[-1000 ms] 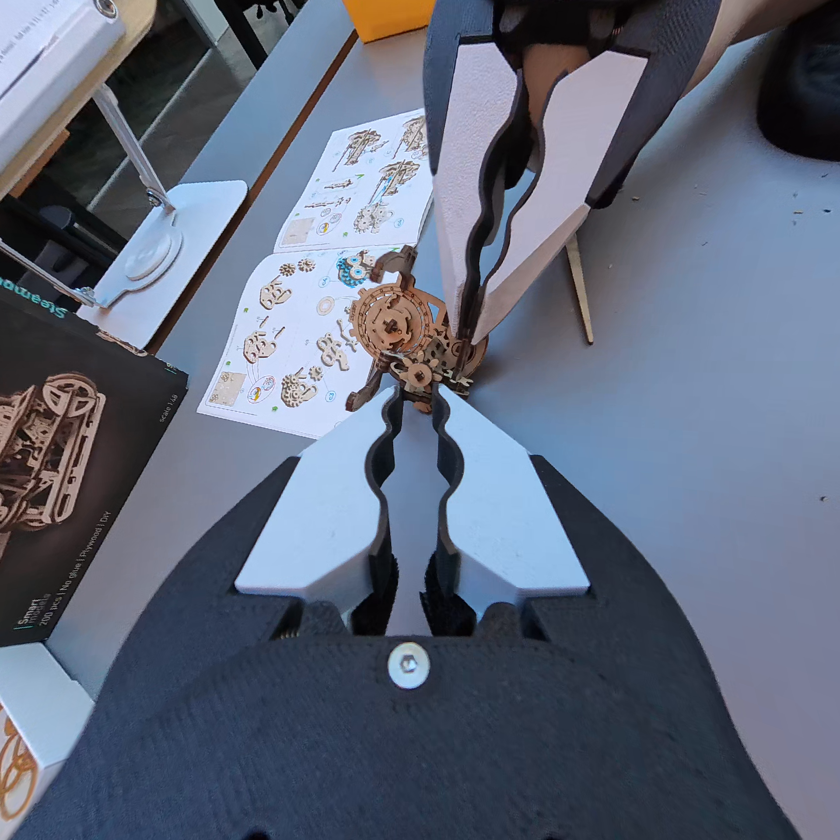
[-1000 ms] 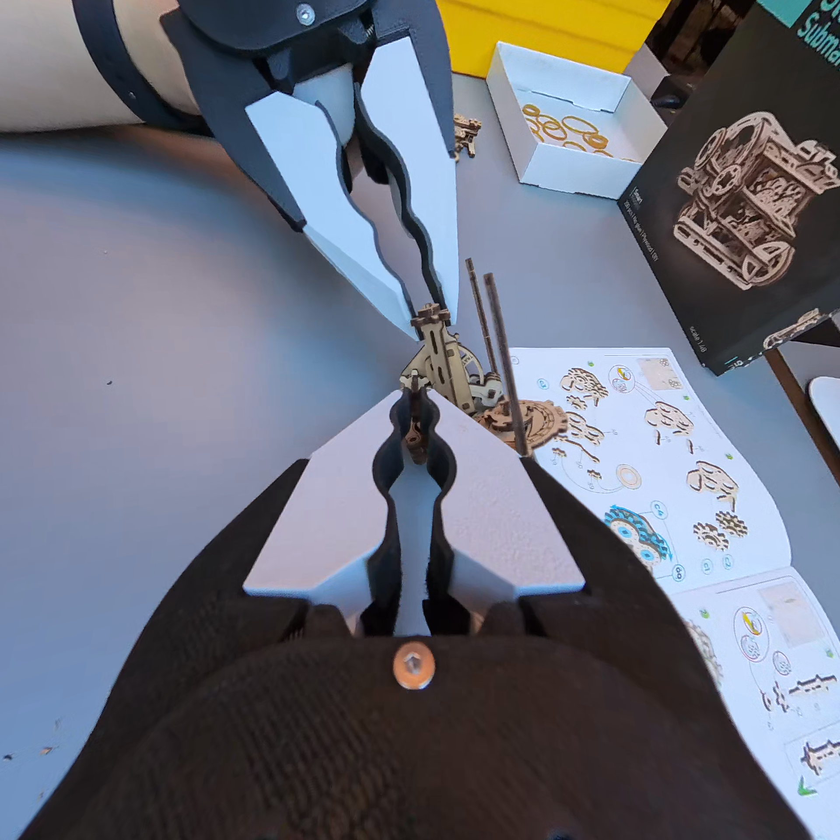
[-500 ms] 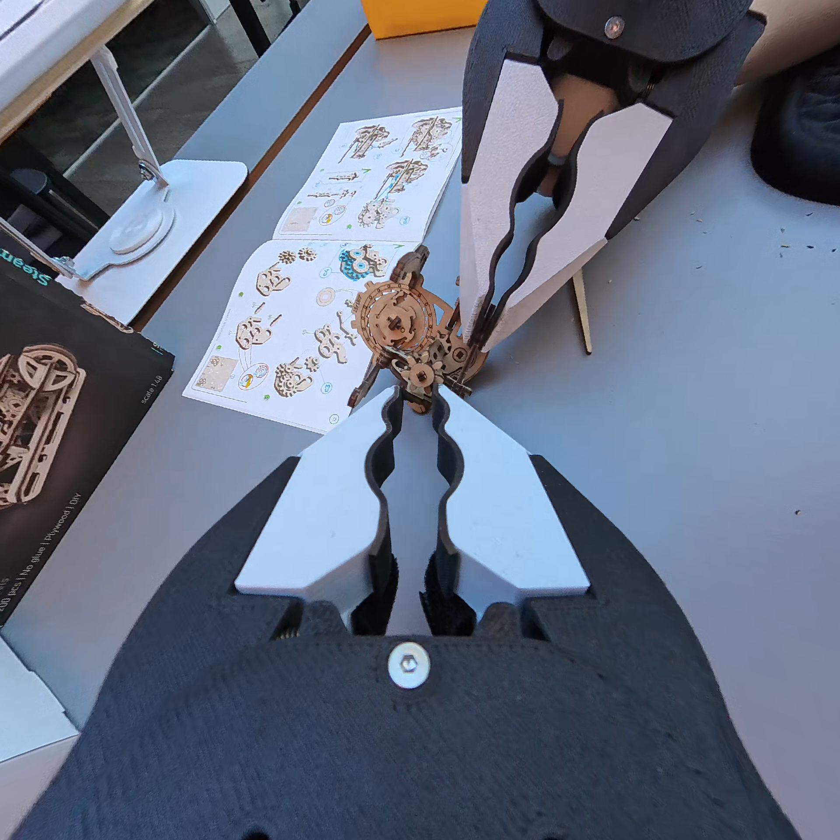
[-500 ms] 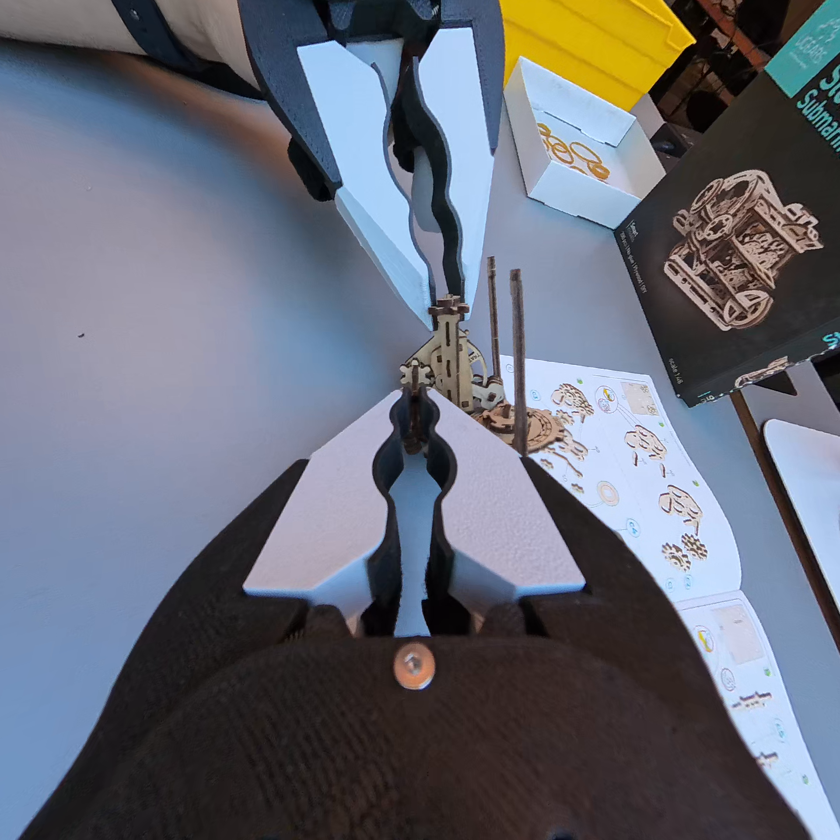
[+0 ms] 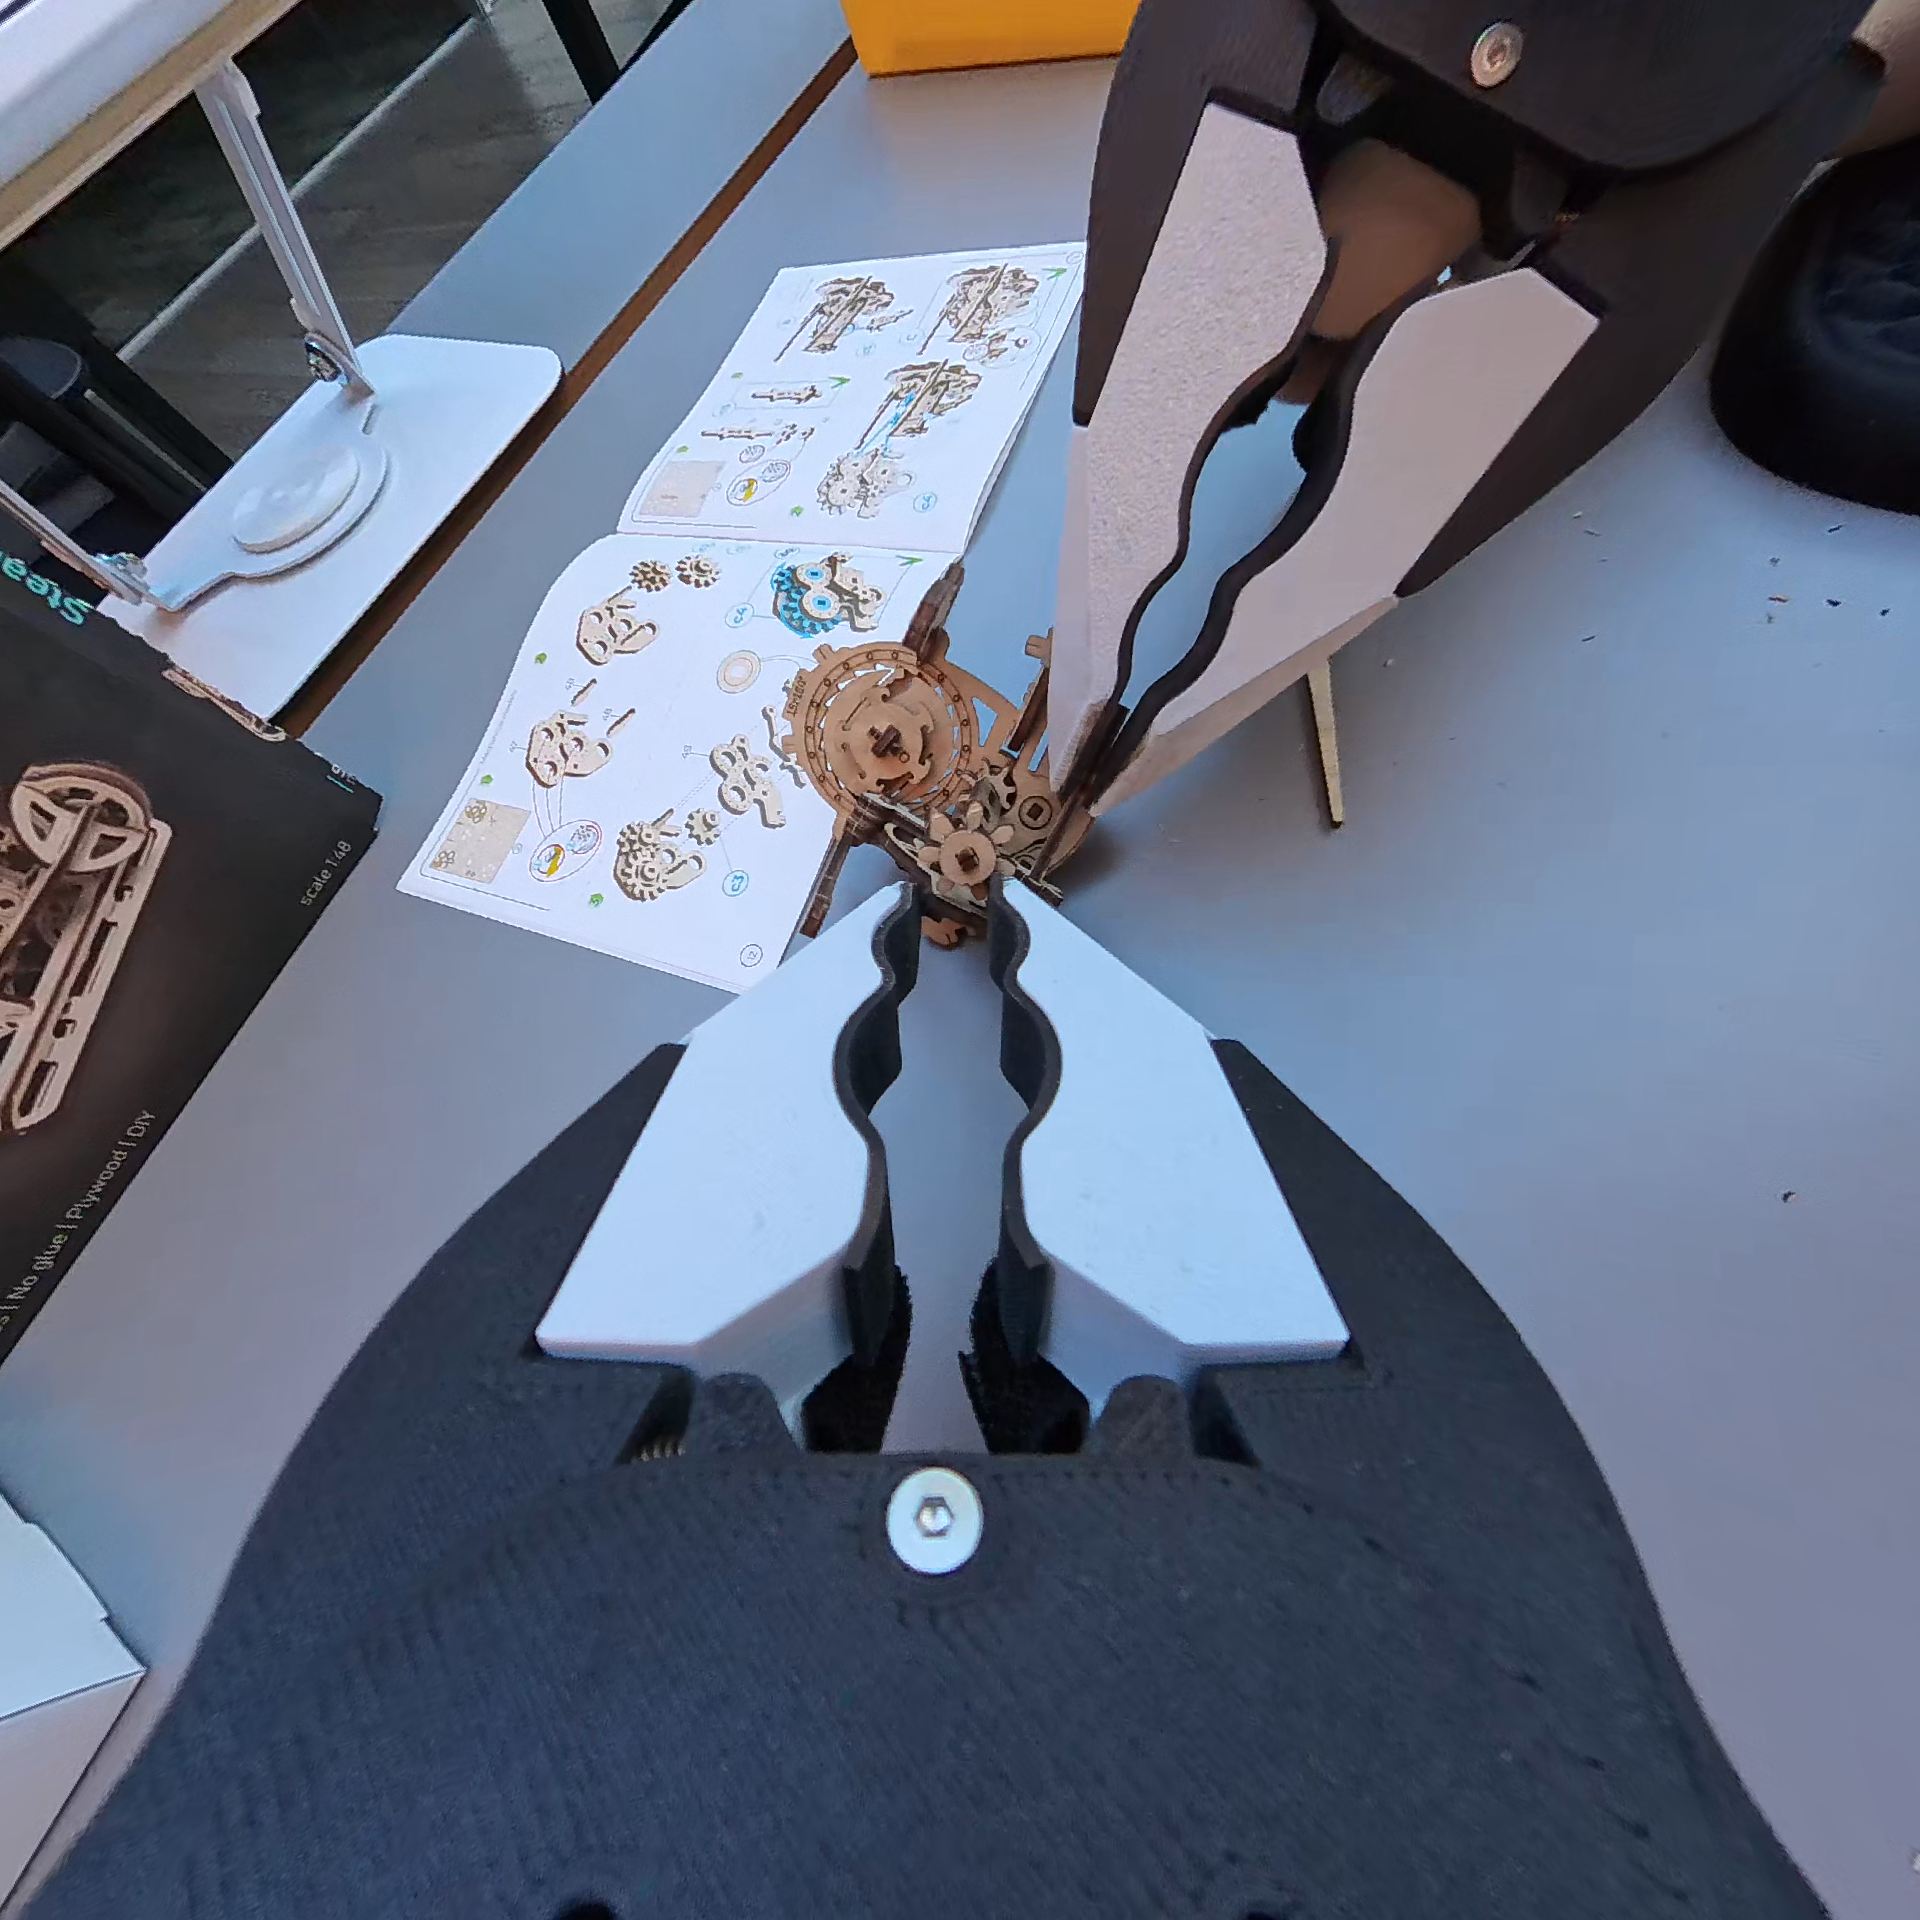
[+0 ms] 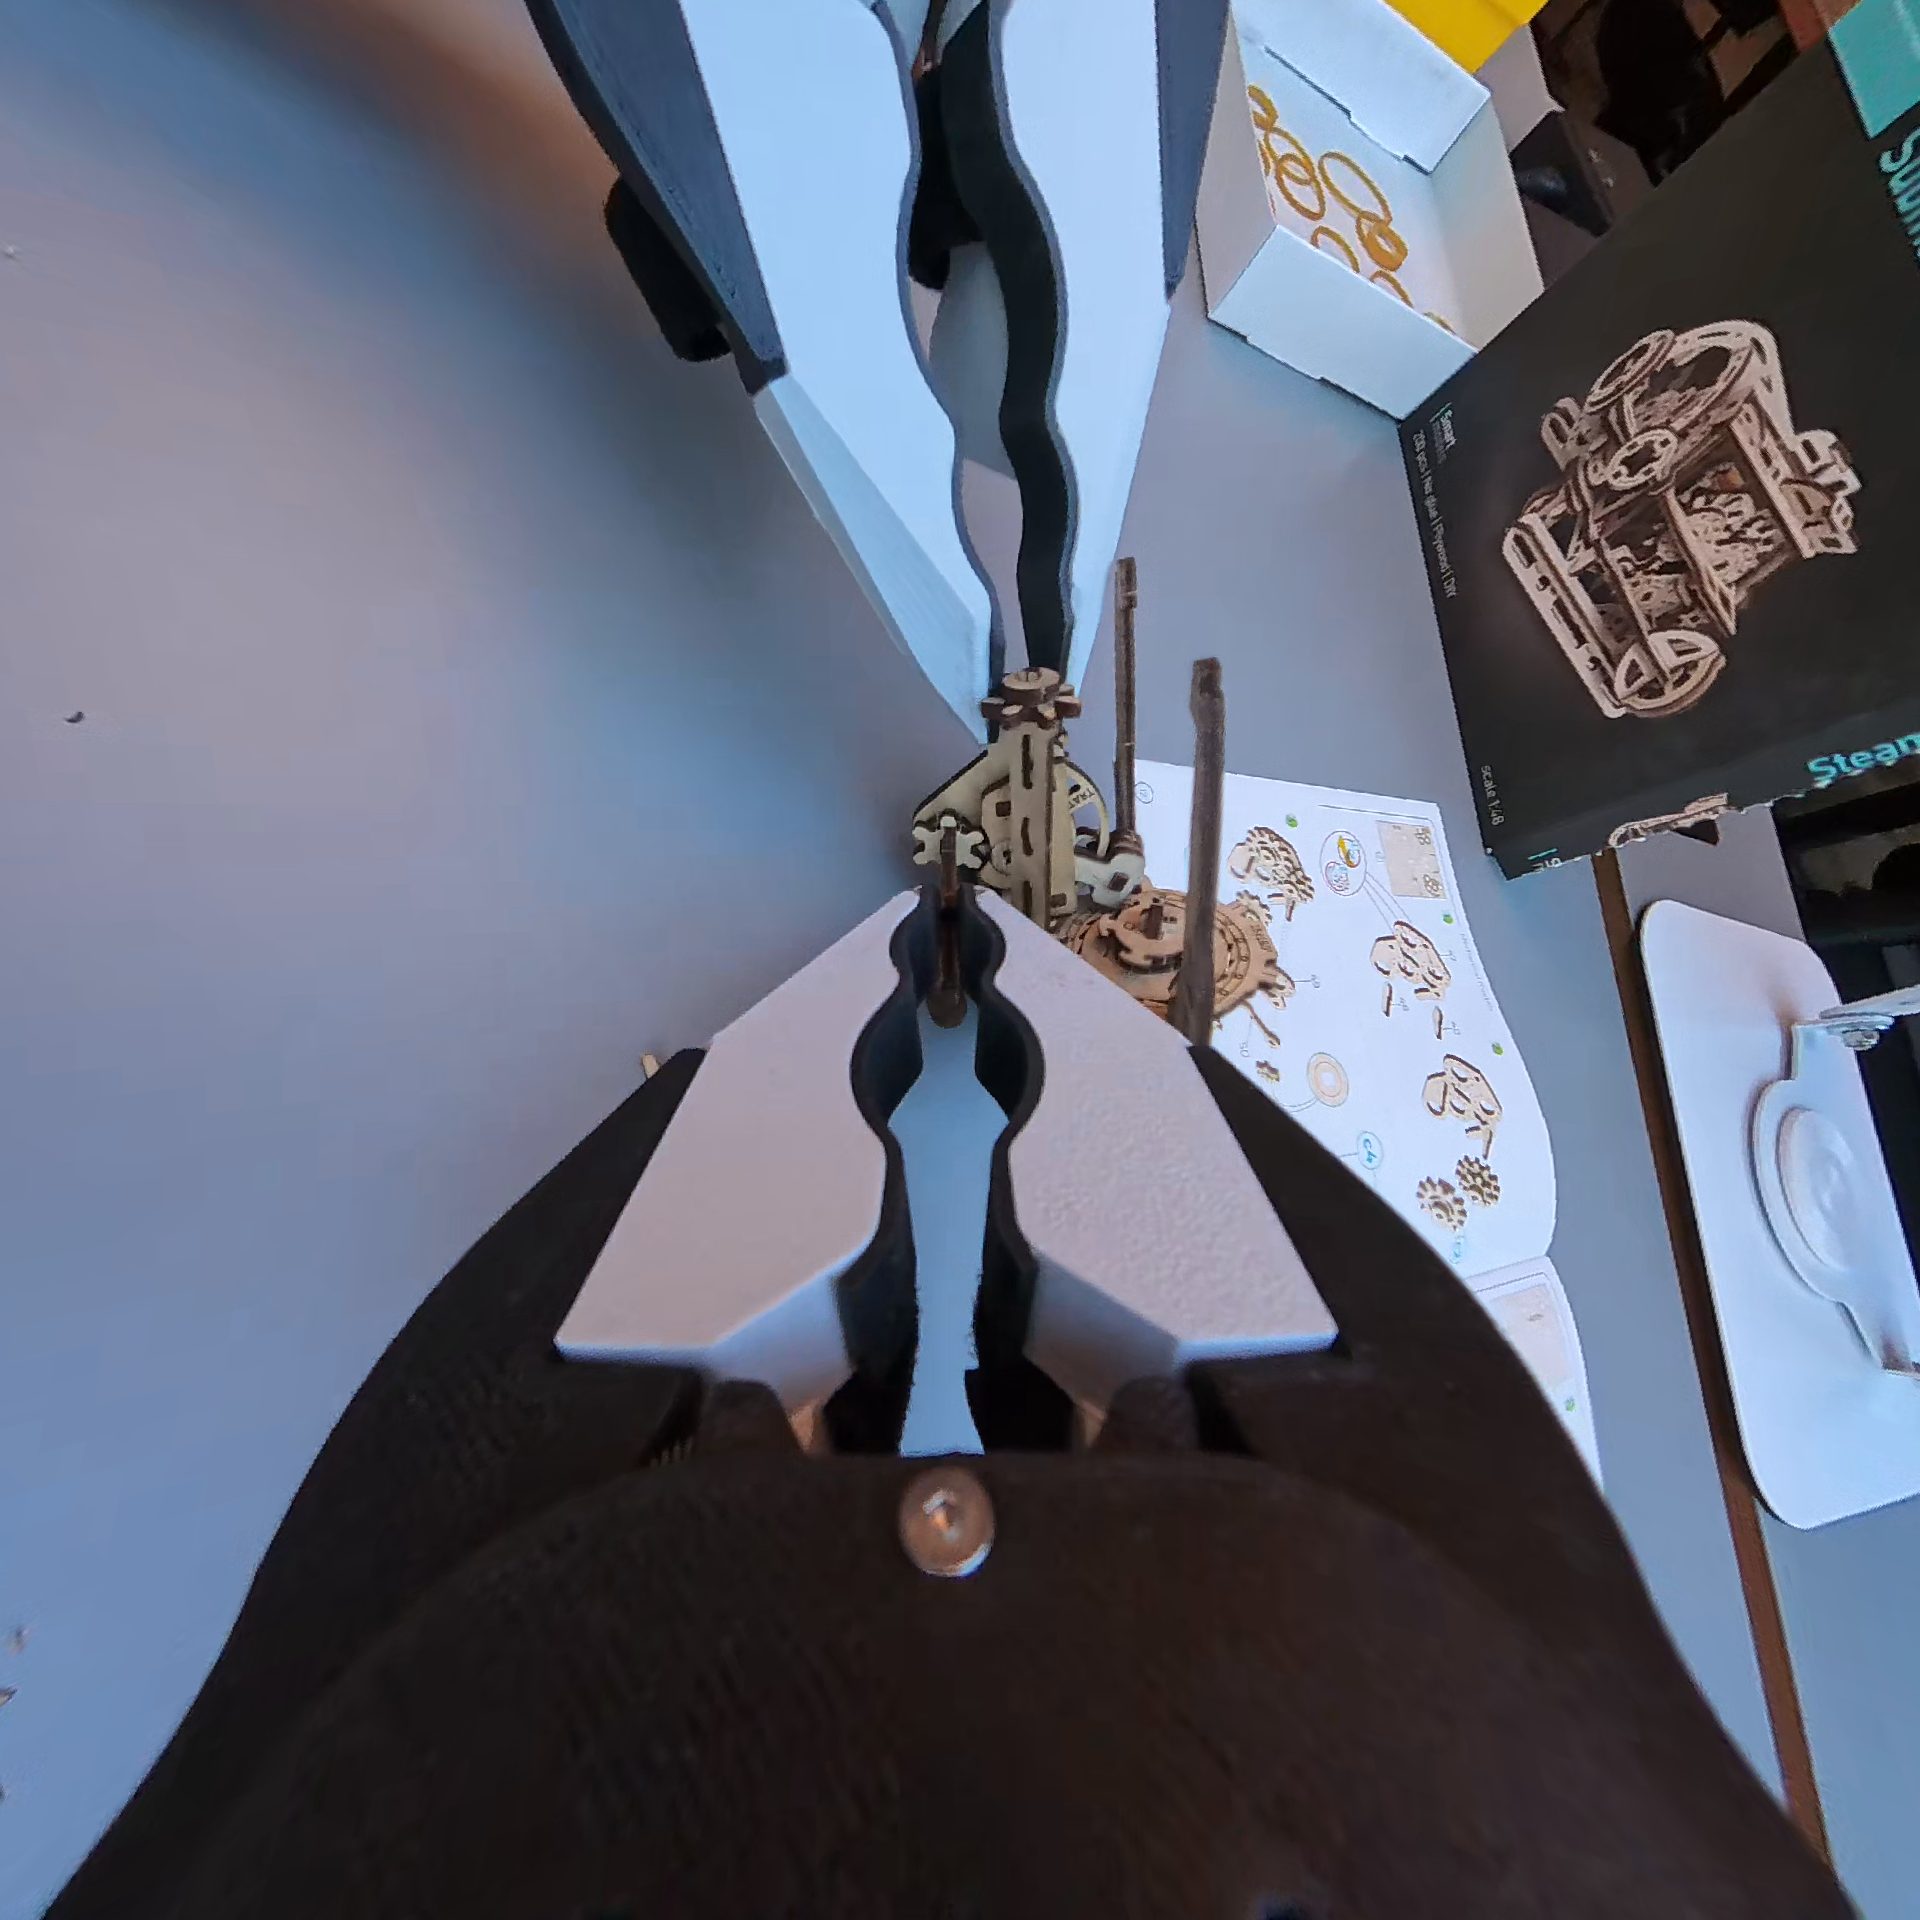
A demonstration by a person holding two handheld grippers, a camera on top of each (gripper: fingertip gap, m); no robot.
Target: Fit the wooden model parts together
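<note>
A small wooden gear assembly (image 5: 891, 736) stands on the grey table (image 5: 1455, 1039), held from two sides. My left gripper (image 5: 951, 902) is shut on its near lower end, by a small gear. My right gripper (image 5: 1086, 792) comes down from the upper right and is shut on the assembly's far side. In the right wrist view my right gripper (image 6: 945, 906) pinches a thin dark wooden piece (image 6: 945, 961) of the assembly (image 6: 1023, 821). The left gripper (image 6: 1029, 688) reaches down onto its toothed top. Two dark rods (image 6: 1203, 831) stick up beside it.
An open instruction booklet (image 5: 675, 727) lies left of the assembly. A black model box (image 5: 135, 935) and a white stand base (image 5: 343, 468) are farther left. A loose wooden stick (image 5: 1325, 748) lies to the right. A white box of rubber rings (image 6: 1340, 208) and a yellow bin (image 5: 977, 31) sit beyond. The grippers are tip to tip, or close to it. About 7 centimeters separates my right fingertips from the loose wooden stick (image 5: 1325, 748).
Both grippers stay shut on the assembly. They have drawn closer and tilted against each other: the right gripper looms larger in the left view, the left one stands higher in the right view.
</note>
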